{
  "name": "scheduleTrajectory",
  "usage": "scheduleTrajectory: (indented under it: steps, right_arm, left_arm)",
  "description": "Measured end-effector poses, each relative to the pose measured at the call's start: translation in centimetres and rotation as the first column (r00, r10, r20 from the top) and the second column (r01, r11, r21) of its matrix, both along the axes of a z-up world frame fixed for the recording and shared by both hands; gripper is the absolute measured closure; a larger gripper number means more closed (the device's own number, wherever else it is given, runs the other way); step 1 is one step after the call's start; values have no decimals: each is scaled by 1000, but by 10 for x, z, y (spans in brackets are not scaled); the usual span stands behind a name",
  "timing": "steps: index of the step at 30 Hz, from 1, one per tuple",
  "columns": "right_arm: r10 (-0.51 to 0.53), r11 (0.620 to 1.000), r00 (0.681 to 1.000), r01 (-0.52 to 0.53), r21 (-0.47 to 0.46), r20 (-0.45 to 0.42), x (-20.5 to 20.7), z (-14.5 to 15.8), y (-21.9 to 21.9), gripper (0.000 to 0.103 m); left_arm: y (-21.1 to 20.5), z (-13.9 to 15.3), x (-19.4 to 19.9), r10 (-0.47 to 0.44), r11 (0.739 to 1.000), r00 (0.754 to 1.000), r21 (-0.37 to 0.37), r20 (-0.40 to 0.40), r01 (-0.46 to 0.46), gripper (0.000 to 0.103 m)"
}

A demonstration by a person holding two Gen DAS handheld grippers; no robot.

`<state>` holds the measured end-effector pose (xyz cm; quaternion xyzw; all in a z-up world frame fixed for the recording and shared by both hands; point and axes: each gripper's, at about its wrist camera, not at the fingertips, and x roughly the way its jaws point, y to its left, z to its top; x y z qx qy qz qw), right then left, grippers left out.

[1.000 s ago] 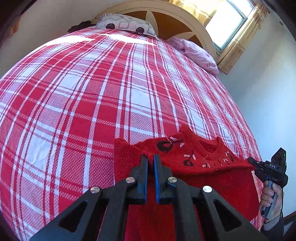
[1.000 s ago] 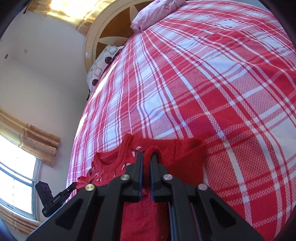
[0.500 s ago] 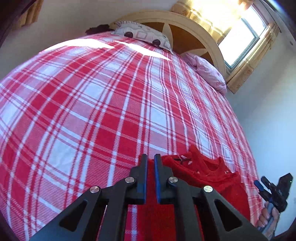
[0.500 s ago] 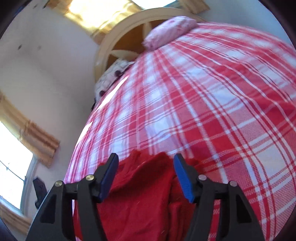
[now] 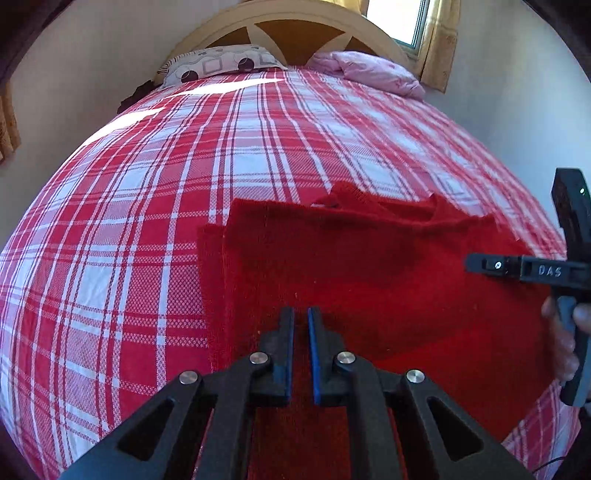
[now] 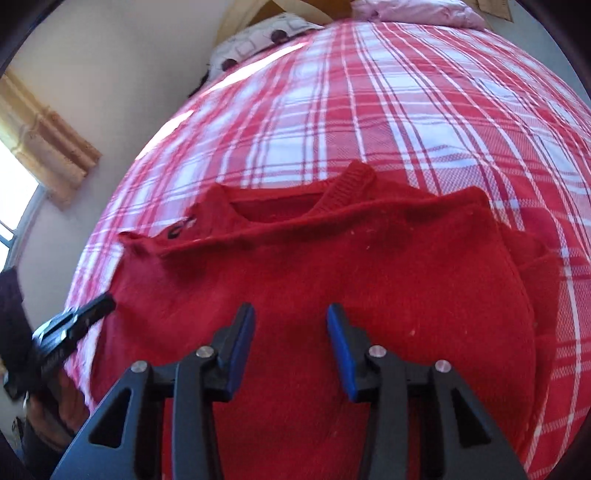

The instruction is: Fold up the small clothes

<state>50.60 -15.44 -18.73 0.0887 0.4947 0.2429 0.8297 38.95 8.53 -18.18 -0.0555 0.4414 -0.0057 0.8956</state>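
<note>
The red sweater [image 6: 332, 295] lies folded on the bed [image 5: 147, 184], just ahead of both jaws. The left gripper [image 5: 301, 321] is shut on nothing; the right gripper [image 6: 291, 317] is closing on nothing. Next, probably press the fold flat. White letters read "DAS".

The red sweater [image 5: 369, 273] runs under the left gripper [image 5: 301, 317], its near hem cut off. Beyond the sweater, the headboard [image 5: 295, 26] is clipped at the top. Left of the sweater, the person's hand [image 6: 55, 398] is blurred.
</note>
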Motion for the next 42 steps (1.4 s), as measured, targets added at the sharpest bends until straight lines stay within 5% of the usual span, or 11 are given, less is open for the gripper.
scheduleTrajectory:
  steps: [7, 13, 18, 26, 42]
  right_arm:
    - [-64, 998, 997, 65, 15, -31, 13, -6, -5, 65]
    - [-91, 995, 994, 88, 54, 61, -25, 20, -23, 44]
    - [-111, 990, 987, 121, -76, 116, -39, 17, -32, 43]
    - [-150, 987, 984, 155, -40, 96, -34, 5, -42, 44]
    - [63, 993, 970, -39, -107, 236, -131, 31, 21, 32]
  left_arm:
    - [5, 6, -3, 25, 1000, 1000, -8, -2, -25, 96]
    - [-6, 12, -30, -3, 1000, 1000, 28, 23, 3, 96]
    - [-16, 3, -37, -14, 999, 1000, 37, 0, 14, 96]
    - [-19, 5, -44, -31, 998, 999, 56, -7, 31, 96]
    - [11, 30, -67, -9, 999, 998, 44, 65, 6, 95]
